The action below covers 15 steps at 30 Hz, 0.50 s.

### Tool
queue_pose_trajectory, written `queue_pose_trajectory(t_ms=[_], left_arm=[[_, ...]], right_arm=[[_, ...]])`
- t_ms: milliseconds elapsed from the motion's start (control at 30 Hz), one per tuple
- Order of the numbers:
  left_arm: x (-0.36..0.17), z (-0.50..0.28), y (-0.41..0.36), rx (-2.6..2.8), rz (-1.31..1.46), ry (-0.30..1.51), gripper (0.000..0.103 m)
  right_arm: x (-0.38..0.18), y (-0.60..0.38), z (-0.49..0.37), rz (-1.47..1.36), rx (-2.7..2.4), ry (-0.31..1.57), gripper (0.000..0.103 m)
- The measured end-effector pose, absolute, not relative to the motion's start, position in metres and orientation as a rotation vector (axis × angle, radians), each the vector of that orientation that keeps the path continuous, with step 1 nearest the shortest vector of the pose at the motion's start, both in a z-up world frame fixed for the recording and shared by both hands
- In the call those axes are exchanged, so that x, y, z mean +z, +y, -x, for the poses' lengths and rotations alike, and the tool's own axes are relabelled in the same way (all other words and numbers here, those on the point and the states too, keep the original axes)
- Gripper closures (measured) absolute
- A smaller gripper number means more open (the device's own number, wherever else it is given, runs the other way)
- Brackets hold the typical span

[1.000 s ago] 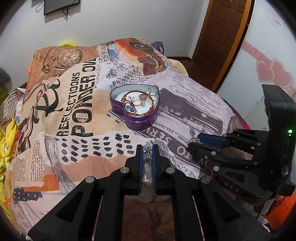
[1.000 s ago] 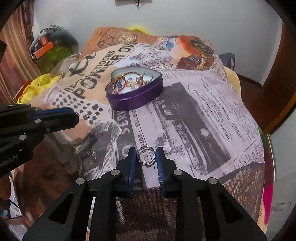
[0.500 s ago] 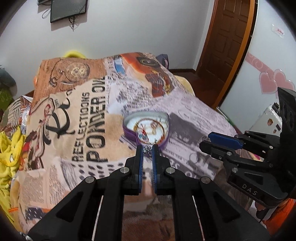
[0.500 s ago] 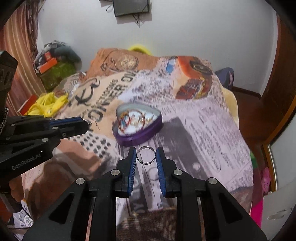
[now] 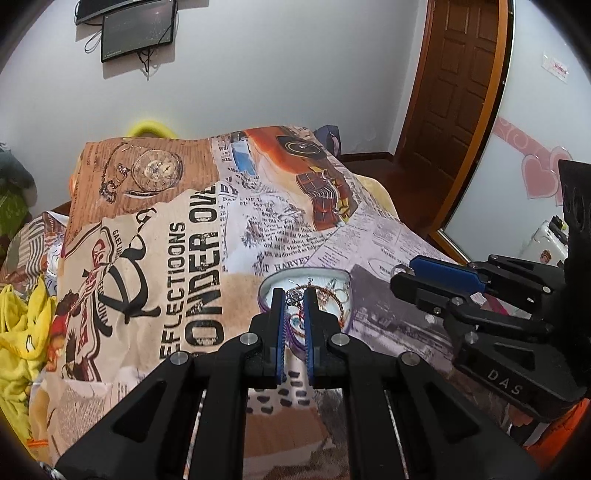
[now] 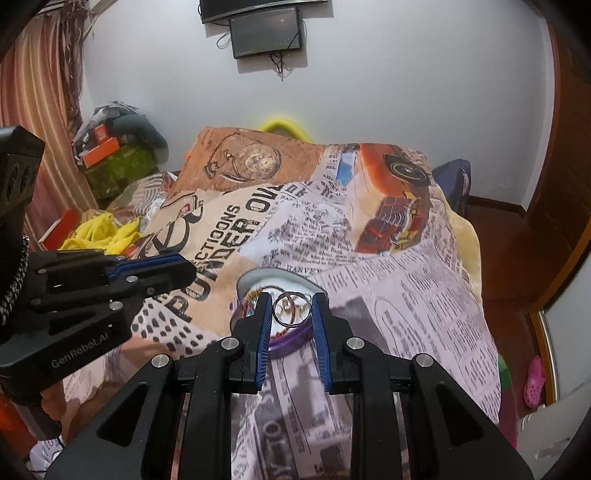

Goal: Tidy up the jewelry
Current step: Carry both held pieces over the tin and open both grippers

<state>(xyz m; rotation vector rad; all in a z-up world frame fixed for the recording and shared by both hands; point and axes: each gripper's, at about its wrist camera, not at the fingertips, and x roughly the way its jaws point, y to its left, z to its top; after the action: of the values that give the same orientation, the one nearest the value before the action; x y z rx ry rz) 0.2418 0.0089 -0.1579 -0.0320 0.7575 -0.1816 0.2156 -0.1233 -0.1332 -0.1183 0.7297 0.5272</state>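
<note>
A purple heart-shaped tin (image 5: pixel 341 286) (image 6: pixel 291 339) with bangles and small jewelry inside sits on the printed bedspread. My left gripper (image 5: pixel 294 295) is shut on a small silver trinket (image 5: pixel 293 295), held in the air just in front of the tin. My right gripper (image 6: pixel 291 308) is shut on a thin silver ring (image 6: pixel 291 309), pinched by its edges and hanging over the tin's near rim. In the left wrist view the right gripper (image 5: pixel 410 275) sits to the right; in the right wrist view the left gripper (image 6: pixel 188 267) sits to the left.
The bedspread (image 5: pixel 192 236) covers a bed that drops off at the right toward a wooden floor and door (image 5: pixel 458 81). Yellow cloth (image 5: pixel 18 325) lies at the left edge. Clutter and boxes (image 6: pixel 110 158) stand by the curtain. Screens (image 6: pixel 266 33) hang on the wall.
Both grippers rose and tipped up, still holding their pieces. The tin has slid down in both views until it sits right behind the fingertips, and more of the wall shows.
</note>
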Motion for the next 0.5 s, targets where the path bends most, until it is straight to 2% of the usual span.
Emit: queue_pose_trajectory(t_ms=[500], left_arm=[[-0.185, -0.288, 0.017, -0.202, 0.046, 0.823, 0.096]], right_arm=[[-0.157, -0.100, -0.259, 0.143, 0.581, 0.797, 0.083]])
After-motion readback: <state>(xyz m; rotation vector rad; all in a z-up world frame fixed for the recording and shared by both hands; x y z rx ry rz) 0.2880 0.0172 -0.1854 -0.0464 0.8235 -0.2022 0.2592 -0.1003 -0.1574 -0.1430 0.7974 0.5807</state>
